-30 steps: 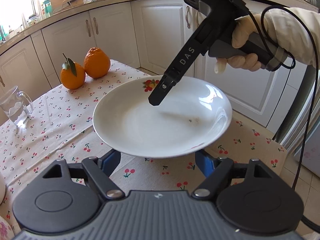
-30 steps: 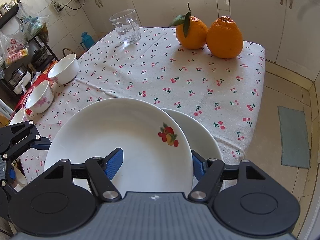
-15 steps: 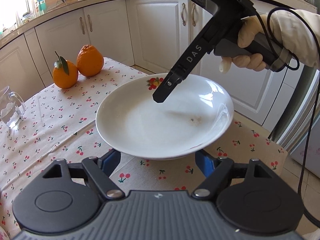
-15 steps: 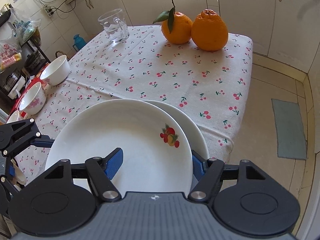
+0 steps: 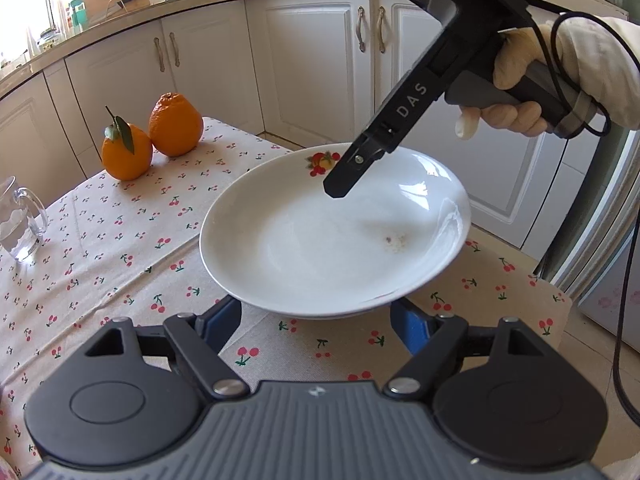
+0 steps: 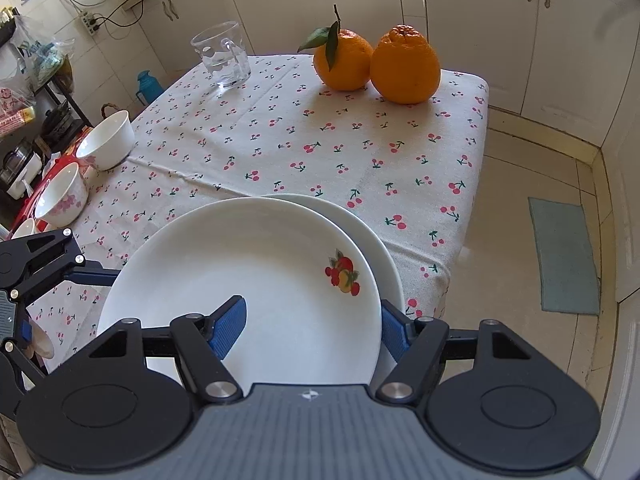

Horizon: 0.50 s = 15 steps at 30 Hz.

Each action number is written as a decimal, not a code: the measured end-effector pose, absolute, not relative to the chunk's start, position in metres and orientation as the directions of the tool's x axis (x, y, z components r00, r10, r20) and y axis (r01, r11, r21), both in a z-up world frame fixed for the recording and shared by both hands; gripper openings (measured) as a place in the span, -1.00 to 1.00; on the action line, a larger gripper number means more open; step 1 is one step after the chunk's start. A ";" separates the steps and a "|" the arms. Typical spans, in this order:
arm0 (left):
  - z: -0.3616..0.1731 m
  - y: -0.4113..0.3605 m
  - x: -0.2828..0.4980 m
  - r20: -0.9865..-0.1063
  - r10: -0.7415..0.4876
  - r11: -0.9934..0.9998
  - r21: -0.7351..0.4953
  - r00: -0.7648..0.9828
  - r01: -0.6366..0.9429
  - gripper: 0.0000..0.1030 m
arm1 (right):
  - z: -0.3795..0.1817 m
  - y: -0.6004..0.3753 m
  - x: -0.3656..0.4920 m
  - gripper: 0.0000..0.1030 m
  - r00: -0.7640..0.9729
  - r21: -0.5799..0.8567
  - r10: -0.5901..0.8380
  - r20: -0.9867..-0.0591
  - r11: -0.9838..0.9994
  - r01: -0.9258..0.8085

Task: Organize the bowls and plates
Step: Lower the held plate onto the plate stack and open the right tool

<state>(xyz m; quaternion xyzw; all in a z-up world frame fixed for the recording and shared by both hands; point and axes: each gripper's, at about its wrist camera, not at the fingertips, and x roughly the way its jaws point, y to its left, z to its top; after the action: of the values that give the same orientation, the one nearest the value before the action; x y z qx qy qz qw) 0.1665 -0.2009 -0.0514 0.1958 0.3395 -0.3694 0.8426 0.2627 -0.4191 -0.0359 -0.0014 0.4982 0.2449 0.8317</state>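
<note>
A white plate with a fruit decal (image 5: 320, 248) (image 6: 248, 272) hangs tilted just above the cherry-print tablecloth (image 6: 320, 148). My right gripper (image 6: 310, 328) is shut on its rim, one pad inside the dish and the other outside. From the left wrist view only the inner finger (image 5: 348, 176) shows; a gloved hand (image 5: 516, 92) holds that tool. A second white plate (image 6: 370, 246) lies underneath, offset to the right. My left gripper (image 5: 318, 320) (image 6: 40, 264) is open, its blue pads flanking the plate's near rim from below.
Two white bowls (image 6: 106, 146) (image 6: 62, 194) stand at the table's left edge. Two oranges (image 6: 344, 60) (image 6: 404, 66) and a glass mug (image 6: 222, 56) sit at the far side. The plates are close to the table's right edge, with tiled floor and a mat (image 6: 564, 256) beyond.
The held plate has shifted slightly further over the lower plate, which now shows less. Both views swung a little. Neither gripper's jaws changed.
</note>
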 end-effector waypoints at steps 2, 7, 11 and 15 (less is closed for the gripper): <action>-0.051 -0.200 0.166 -0.716 -0.490 0.652 0.079 0.498 0.754 0.58 | -0.035 -0.420 0.260 0.47 0.385 0.238 0.402 -0.830 0.882 -0.407; -0.050 -0.199 0.164 -0.715 -0.488 0.653 0.080 0.500 0.753 0.58 | -0.034 -0.422 0.255 0.47 0.392 0.234 0.398 -0.830 0.885 -0.402; -0.047 -0.199 0.162 -0.712 -0.490 0.651 0.085 0.503 0.755 0.59 | -0.033 -0.422 0.251 0.47 0.396 0.230 0.394 -0.829 0.888 -0.399; -0.048 -0.200 0.164 -0.714 -0.491 0.648 0.085 0.500 0.757 0.59 | -0.032 -0.424 0.247 0.47 0.402 0.232 0.394 -0.827 0.889 -0.395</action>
<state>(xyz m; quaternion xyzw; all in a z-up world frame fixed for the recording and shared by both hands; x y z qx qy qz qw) 0.1635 -0.1995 -0.0477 0.1982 0.3364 -0.3701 0.8430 0.2468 -0.4236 -0.0318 -0.0005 0.4937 0.2354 0.8372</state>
